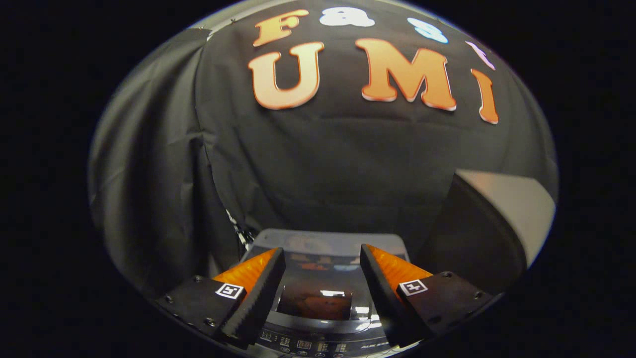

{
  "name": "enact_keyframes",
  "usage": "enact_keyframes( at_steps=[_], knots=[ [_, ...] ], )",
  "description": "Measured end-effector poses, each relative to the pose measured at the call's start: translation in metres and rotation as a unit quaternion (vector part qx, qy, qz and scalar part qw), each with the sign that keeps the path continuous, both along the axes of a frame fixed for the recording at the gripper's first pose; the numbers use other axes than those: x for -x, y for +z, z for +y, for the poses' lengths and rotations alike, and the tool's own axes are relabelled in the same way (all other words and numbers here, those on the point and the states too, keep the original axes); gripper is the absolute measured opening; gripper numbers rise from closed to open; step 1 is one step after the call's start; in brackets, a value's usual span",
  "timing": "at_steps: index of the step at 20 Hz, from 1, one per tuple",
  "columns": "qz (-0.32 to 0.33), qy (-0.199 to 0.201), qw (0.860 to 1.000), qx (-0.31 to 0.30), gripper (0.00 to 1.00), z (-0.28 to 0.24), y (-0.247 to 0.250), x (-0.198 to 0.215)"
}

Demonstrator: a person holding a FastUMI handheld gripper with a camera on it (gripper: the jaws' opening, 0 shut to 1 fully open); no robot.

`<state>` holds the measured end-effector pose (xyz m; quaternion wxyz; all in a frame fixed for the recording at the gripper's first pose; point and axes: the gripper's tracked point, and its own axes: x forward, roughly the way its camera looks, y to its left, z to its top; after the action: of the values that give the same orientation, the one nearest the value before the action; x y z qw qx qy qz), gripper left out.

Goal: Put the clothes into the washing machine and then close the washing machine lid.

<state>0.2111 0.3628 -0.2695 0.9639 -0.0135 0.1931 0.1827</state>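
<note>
Sitting low between the two fingers and just ahead of them is the dark, shiny top-loading washing machine (323,278) with its flat glass lid (325,258). The gripper (323,263) hangs above it, fingers spread wide and holding nothing. Reaching the lid likely means going down and forward.

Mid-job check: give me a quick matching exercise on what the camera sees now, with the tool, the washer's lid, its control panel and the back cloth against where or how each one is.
Things:
1. tool
2. washing machine lid
3. control panel
4. cloth wall

Places or states:
A. strip of buttons below the fingers, nearest the camera
B. open, nothing between the fingers
C. hangs behind the machine, beyond the fingers
D. glossy, lying flat between and just ahead of the fingers

Pairs: 1-B, 2-D, 3-A, 4-C
</note>
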Motion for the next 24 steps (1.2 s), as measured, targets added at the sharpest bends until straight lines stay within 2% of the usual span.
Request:
enact_keyframes(
  at_steps=[5,12,18,20,24],
  knots=[
    [-0.08,-0.014,0.996,-0.031,0.98,-0.029,0.11,0.006],
    [-0.141,-0.05,0.988,-0.024,0.98,-0.108,0.214,0.037],
    [-0.178,-0.086,0.98,-0.008,0.98,-0.192,0.266,0.069],
    [-0.194,-0.111,0.975,0.0,0.98,-0.222,0.279,0.093],
    [-0.204,-0.132,0.97,0.007,0.99,-0.254,0.287,0.12]
  ],
)
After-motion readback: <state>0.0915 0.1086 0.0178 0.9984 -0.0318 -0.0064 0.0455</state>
